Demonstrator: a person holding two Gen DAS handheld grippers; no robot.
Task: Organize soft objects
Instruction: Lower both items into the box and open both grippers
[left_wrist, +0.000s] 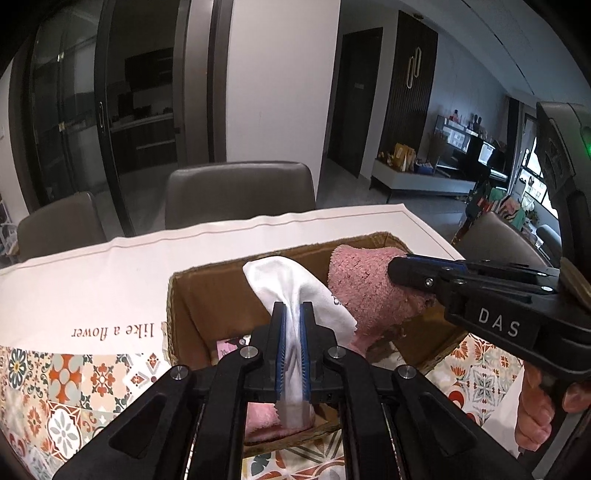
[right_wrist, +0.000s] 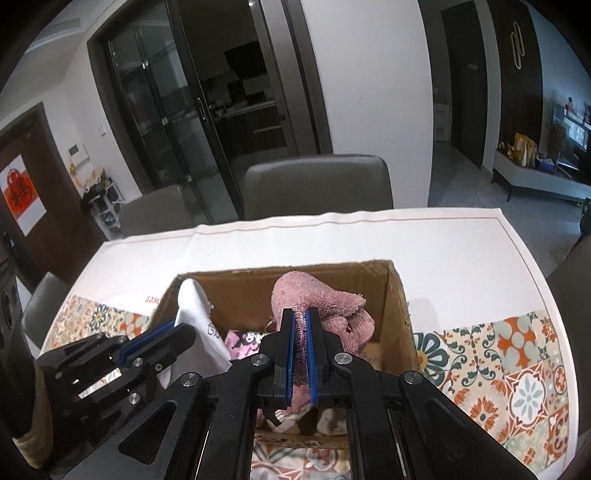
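Over the cardboard box (right_wrist: 397, 295) on the counter (right_wrist: 461, 251), the left tongs (left_wrist: 291, 314) pinch a white cloth (left_wrist: 280, 277) and the right tongs (right_wrist: 302, 321) pinch a pink towel (right_wrist: 314, 295). Both cloths stand up out of the pads and lean forward above the open box, so letting go should drop the 2 inside.

The tools (right_wrist: 302, 317) hide much of the box (right_wrist: 397, 306) floor; a small pink cloth (right_wrist: 242, 341) there peeks out.

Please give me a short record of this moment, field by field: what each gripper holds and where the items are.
left gripper: shut on white cloth
right gripper: shut on pink towel
container: cardboard box, open, on patterned tablecloth
position: both cloths held over the box
already in box: a pink printed fabric
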